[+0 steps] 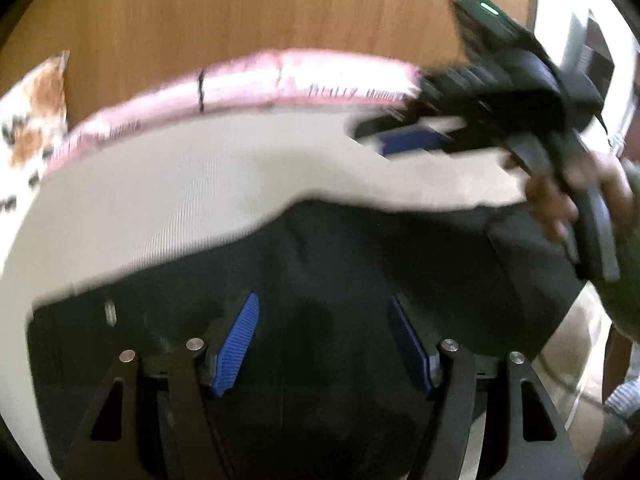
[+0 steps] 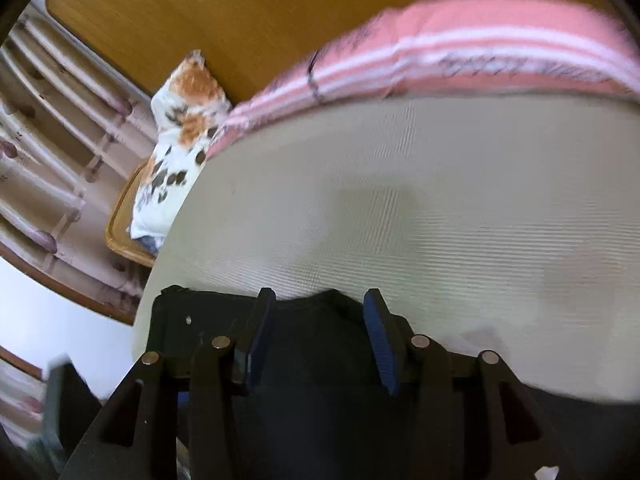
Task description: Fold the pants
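Left wrist view shows the most: my left gripper (image 1: 324, 344) hangs over the dark pants (image 1: 320, 264) with its blue pads apart and nothing pinched between them. The pants lie flat on the pale ribbed mattress (image 1: 168, 196), directly under and ahead of this gripper. Ahead and to its left, a flower-print pillow (image 1: 32, 120) peeks in at the edge. Straight ahead, a pink striped blanket (image 1: 248, 80) runs along the far side of the mattress against the wooden headboard (image 1: 240, 8). Some dark lettering sits on the blanket, too blurred for me to read. Ahead and to the right, only this view shows my right gripper (image 1: 404, 136) from outside, blurred, with my hand (image 1: 560, 208) on its handle and a small green light on top.

Right wrist view gives what the other cannot: a patterned curtain (image 2: 48, 152) and a wooden tray (image 2: 128, 236) under the pillow (image 2: 180, 120), far left of my right gripper (image 2: 316, 336). Its pads stand apart above the pants' edge (image 2: 320, 400), gripping nothing. The blanket's writing (image 2: 500, 64) stays unreadable here too.
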{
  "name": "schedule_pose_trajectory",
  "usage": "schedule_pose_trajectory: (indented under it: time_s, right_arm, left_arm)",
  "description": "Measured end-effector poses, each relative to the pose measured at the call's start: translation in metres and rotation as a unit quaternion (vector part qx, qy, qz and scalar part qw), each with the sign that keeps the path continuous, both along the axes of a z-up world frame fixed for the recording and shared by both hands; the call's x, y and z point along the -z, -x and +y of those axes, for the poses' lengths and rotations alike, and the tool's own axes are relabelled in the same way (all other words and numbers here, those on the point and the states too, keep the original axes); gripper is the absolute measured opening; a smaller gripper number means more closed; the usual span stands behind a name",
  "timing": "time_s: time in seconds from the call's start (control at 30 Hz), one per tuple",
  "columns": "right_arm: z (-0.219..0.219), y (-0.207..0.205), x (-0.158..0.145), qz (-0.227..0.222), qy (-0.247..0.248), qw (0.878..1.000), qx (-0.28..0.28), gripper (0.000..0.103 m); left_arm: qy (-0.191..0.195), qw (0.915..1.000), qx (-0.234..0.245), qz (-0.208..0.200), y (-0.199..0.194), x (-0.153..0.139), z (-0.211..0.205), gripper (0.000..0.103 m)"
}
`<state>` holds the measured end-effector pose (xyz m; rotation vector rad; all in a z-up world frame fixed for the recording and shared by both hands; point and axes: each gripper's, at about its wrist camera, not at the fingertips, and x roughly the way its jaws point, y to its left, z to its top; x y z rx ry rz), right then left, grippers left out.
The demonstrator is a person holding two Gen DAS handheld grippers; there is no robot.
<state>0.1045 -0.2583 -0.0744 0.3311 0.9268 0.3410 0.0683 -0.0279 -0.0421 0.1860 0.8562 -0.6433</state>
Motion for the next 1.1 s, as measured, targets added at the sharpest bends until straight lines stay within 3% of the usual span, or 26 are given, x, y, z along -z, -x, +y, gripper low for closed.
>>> schedule_pose_trajectory:
  time_s: [0.17, 0.3, 0.43, 0.57, 0.7, 0.8, 0.87, 0.97, 1.1]
  right_arm:
    - [-0.066, 0.053, -0.003, 0.002, 0.087, 0.992, 0.09, 0.046]
    - [-0.111, 0.081, 0.021, 0.04, 0.058, 0.988, 0.141, 0.046]
    - [-0.116, 0.089, 0.044, 0.051, 0.077, 0.984, 0.153, 0.046]
    - [-0.119, 0.085, 0.059, 0.032, 0.162, 0.967, 0.195, 0.042]
    - [-0.139, 0.083, 0.06, 0.005, 0.141, 0.965, 0.222, 0.04]
    - [-0.15, 0.076, 0.058, 0.016, 0.116, 0.968, 0.222, 0.04]
    - [-0.16, 0.08, 0.05, 0.028, 0.073, 0.969, 0.236, 0.044]
    - [-0.18, 0.111, 0.031, 0.016, 0.05, 0.963, 0.263, 0.052]
    - [-0.21, 0.166, 0.027, 0.026, 0.086, 0.946, 0.311, 0.057]
  left_arm:
    - [0.009, 0.9991, 0.039, -0.016, -0.026, -0.003, -0.042, 0.067]
    - [0.005, 0.9983, 0.056, 0.015, -0.05, 0.017, -0.071, 0.067]
    - [-0.027, 0.9984, 0.04, 0.027, -0.071, 0.041, -0.084, 0.067]
    - [-0.034, 0.9985, 0.033, 0.028, -0.078, 0.054, -0.086, 0.067]
    - [-0.07, 0.9969, 0.037, -0.003, -0.068, 0.06, -0.095, 0.068]
    - [-0.07, 0.9969, 0.035, 0.007, -0.072, 0.06, -0.096, 0.068]
    - [-0.081, 0.996, 0.035, 0.01, -0.07, 0.057, -0.098, 0.068]
    - [-0.097, 0.994, 0.052, 0.004, -0.055, 0.054, -0.1, 0.07]
    - [-0.091, 0.9941, 0.058, 0.014, -0.028, 0.057, -0.089, 0.07]
